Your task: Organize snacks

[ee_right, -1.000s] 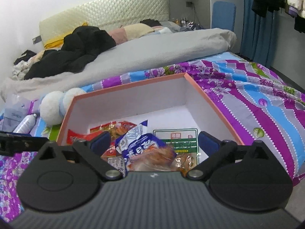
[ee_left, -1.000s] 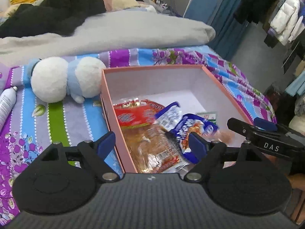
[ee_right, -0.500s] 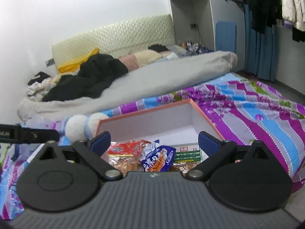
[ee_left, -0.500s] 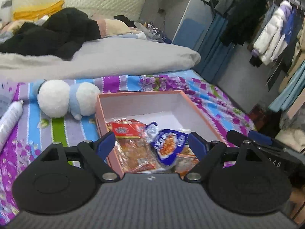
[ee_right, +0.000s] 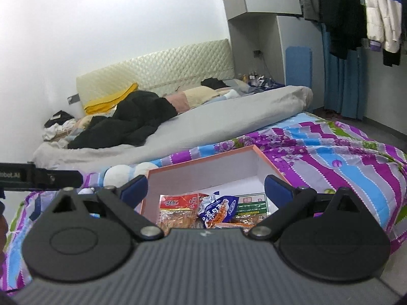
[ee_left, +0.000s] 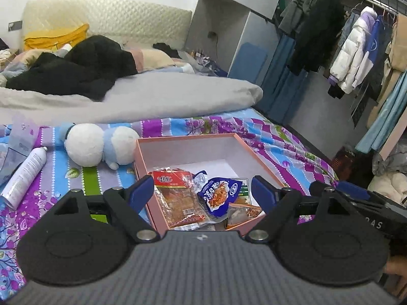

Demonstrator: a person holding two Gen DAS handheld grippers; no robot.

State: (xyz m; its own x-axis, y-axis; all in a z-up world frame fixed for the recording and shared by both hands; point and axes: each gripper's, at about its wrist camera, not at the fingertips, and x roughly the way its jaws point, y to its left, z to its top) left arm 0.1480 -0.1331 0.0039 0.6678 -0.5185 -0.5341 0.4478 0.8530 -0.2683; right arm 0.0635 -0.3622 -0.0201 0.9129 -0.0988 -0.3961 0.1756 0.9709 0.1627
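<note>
Left wrist view: left hand-held gripper (ee_left: 203,190) wide apart, empty, above box (ee_left: 183,141).

You can read the white letters "DAS" on the black body of the right gripper (ee_left: 366,204) at the left wrist view's right edge. The left gripper (ee_right: 38,176), seen from the right wrist, reads "bot.AI". Print on the red snack packet (ee_left: 173,179) and blue snack packet (ee_left: 218,193) is too small to make out.

Bright even indoor light, sharp focus, fisheye-bent edges.
</note>
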